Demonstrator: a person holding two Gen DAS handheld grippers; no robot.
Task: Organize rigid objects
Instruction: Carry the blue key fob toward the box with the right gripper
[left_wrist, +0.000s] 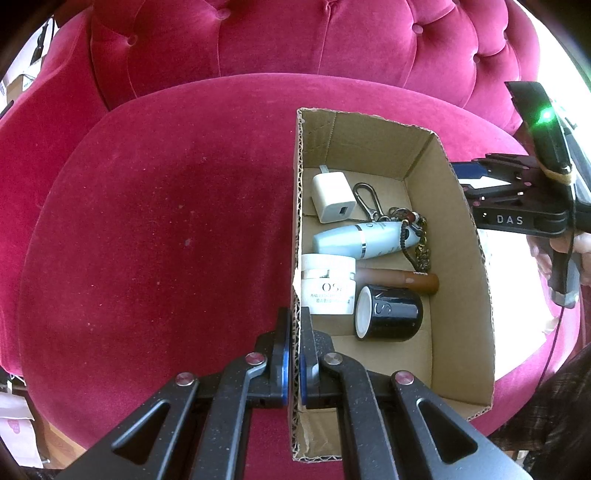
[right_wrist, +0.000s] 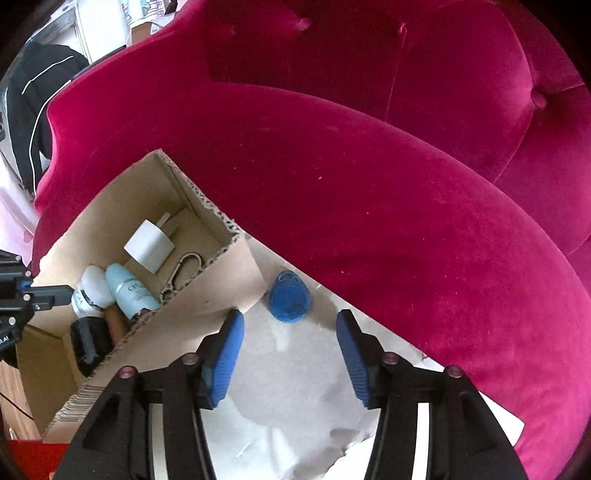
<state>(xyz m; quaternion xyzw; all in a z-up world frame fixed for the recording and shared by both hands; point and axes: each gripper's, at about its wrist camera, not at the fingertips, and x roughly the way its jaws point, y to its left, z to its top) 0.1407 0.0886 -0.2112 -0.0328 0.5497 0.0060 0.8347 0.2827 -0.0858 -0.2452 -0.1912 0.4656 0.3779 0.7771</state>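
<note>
Your left gripper (left_wrist: 294, 354) has its jaws closed on the near left wall of the open brown cardboard box (left_wrist: 458, 236), pinching the corrugated edge between the blue pads, most likely to keep the box from sliding on the soft crimson velvet armchair seat (left_wrist: 159, 229) while you load it. The box sits toward the right edge of the seat cushion.

Inside it lie a white square plug adapter (left_wrist: 332, 197), a metal carabiner keychain (left_wrist: 369, 201), a pale blue cosmetic bottle (left_wrist: 356, 240), a white cream jar (left_wrist: 327, 286), a brown cylindrical tube (left_wrist: 402, 280) and a black jar with a white rim (left_wrist: 388, 314), packed close along the left wall.

Your right gripper (right_wrist: 290, 354) hovers with jaws open and empty over a sheet of white paper (right_wrist: 288, 398) at the cushion's right edge. The blue teardrop key fob (right_wrist: 289, 295) lies on that paper just ahead of the fingertips, just beside the box's outer wall; it looks like the next item to pick.
</note>
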